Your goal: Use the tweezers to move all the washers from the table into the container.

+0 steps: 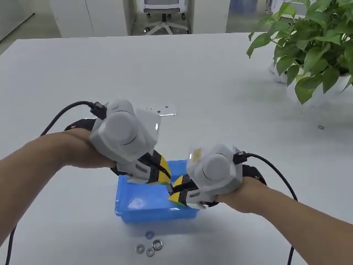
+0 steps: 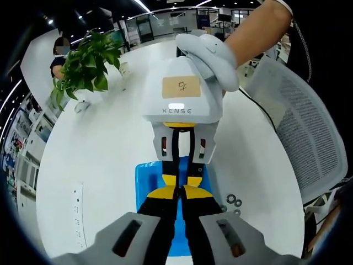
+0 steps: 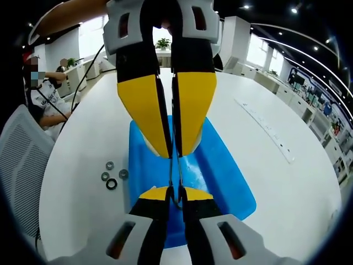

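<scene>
Four washers [image 3: 111, 184] lie in a little bunch on the white table [image 1: 220, 99]. They are just beside the blue container [image 3: 226, 182], on the side near the person. None of them is in the air.

They look like small flat metal rings. I think they are light, hard and a bit slippery. They lie flat, so it may be hard to get under them. A good way, I think, is to put one tweezer tip in the hole and the other tip on the outside edge. Then squeeze softly. With too hard a squeeze, a ring may pop away.

The tweezers [image 3: 175, 165] show as a thin dark strip above the container. They look thin and springy, so I think they need a steady hold near the middle, with the tips left free.

The container is a low open box. The part of its inside that shows is bare blue, and I see no washer in it. The grippers hide some of it.

The left gripper [image 2: 177, 193] and the right gripper [image 3: 176, 194] point at each other, tip to tip, over the container. Each has its yellow jaws pressed nearly together, and the thin strip seems pinched in both at once.

A green plant [image 1: 309, 49] stands well apart, on the far side of the table.
</scene>
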Motion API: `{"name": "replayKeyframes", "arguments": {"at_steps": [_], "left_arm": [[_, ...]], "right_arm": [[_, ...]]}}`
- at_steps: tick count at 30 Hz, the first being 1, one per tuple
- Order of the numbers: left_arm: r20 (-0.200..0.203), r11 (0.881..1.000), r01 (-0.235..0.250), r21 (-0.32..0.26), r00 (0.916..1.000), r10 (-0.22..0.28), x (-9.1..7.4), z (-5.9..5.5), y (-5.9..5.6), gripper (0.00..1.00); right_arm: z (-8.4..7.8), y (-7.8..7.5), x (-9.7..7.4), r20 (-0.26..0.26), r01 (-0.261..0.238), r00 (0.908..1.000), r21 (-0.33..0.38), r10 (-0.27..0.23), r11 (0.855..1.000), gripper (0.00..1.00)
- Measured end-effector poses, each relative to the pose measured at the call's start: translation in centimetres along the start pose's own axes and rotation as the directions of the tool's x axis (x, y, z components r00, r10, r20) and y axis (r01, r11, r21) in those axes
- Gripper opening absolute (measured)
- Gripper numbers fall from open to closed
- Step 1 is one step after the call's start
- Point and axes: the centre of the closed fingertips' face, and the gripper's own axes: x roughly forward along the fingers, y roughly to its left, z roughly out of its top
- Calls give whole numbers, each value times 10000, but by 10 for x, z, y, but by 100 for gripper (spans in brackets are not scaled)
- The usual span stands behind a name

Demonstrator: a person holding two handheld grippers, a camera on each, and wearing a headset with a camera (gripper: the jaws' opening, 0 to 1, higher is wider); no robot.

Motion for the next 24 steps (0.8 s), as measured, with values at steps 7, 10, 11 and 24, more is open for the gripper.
{"name": "replayKeyframes", "arguments": {"at_steps": [7, 10, 11, 24], "left_arm": [[97, 9998, -168, 120, 9998, 166, -8, 10, -2, 7], [116, 9997, -192, 160, 9998, 190, -10, 13, -4, 7], [121, 9996, -210, 177, 9997, 207, -12, 15, -5, 7], [123, 9981, -482, 375, 9988, 478, -30, 27, -16, 7]], "right_arm": [[9, 1, -9, 183, 200, 9996, -67, -198, 9998, 10], [12, 3, -12, 213, 248, 9995, -134, -245, 9996, 10], [13, 4, -13, 219, 263, 9994, -152, -260, 9995, 10], [31, 13, -26, 489, 524, 9975, -371, -506, 9979, 10]]}}
